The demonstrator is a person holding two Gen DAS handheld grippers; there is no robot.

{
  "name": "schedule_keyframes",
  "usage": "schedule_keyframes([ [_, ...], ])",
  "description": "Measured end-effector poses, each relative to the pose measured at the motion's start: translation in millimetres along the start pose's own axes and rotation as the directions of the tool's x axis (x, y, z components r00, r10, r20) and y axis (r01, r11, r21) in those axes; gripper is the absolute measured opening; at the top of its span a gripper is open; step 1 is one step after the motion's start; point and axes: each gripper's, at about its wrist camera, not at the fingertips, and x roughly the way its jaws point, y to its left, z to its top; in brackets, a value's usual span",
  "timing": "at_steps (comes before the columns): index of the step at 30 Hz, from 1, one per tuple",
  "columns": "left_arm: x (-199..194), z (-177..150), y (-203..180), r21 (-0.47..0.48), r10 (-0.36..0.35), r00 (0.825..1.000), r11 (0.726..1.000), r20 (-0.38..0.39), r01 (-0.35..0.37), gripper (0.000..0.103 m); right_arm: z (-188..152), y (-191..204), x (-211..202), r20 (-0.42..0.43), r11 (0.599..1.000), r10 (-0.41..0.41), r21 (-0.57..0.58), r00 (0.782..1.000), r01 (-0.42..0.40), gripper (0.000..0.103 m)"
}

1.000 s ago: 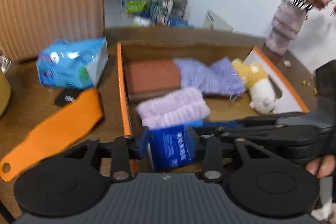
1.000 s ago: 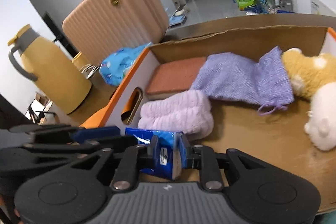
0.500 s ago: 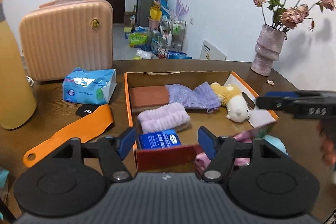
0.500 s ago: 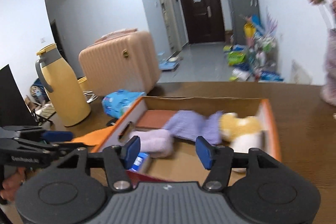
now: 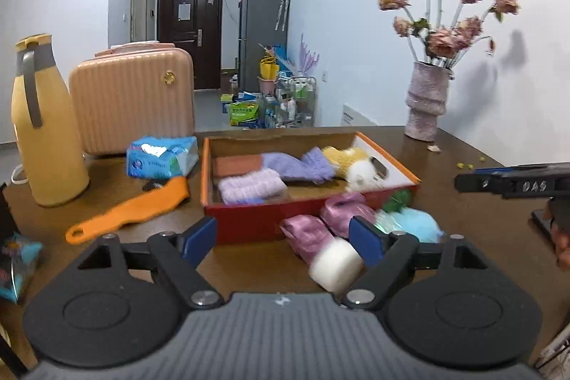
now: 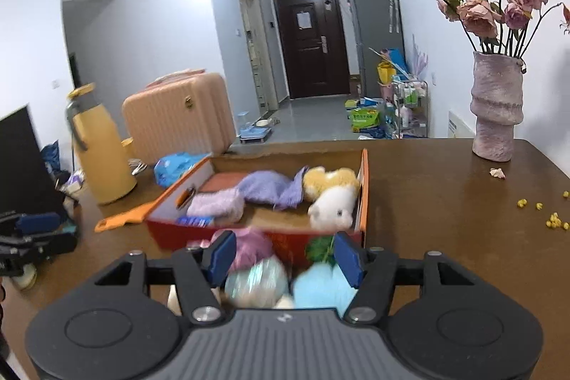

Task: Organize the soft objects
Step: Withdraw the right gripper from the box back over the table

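**Next pick: loose soft items ahead of the box**

While both jaw sets have just been opening, empty, the right gripper (image 6: 283, 255) sits nearer the pink, teal and light-blue soft bundles (image 6: 262, 276), directly ahead between its fingertips; the left gripper (image 5: 283, 239) has them ahead-right, before the orange-rimmed red cardboard box (image 5: 249, 219).

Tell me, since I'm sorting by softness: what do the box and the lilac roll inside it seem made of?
The box looks like cardboard: thin stiff walls, brown matte inside, printed red-orange outside. The lilac roll looks like fuzzy fleece or terry, ribbed and matte, probably a towel.
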Motion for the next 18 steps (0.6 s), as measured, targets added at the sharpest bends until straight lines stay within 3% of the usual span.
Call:
schedule_keyframes([
  [6, -28, -39, -26, -0.024, 0.011, 0.999, 1.0, 0.031, -0.011, 0.087, -55, 19, -18, 0.004, 0.997, -0.013, -0.076, 1.0, 0.014, 0.064],
  [11, -35, -73, -27, -0.095, -0.018, 0.998, 0.995, -0.053, 0.013, 0.087, -103, 32, -48, -0.011, 0.999, 0.044, -0.028, 0.999, -0.045, 0.065],
  [15, -25, -75, -28, -0.086, -0.014, 0.997, 0.996, -0.077, 0.008, 0.087, -115, 33, -52, -0.027, 0.998, 0.062, 0.001, 0.998, -0.062, 0.065],
  [18, -13, -73, -31, -0.089, -0.025, 0.996, 0.996, -0.082, 0.017, 0.087, -114, 30, -45, -0.031, 1.0, 0.016, -0.01, 0.999, -0.017, 0.065],
])
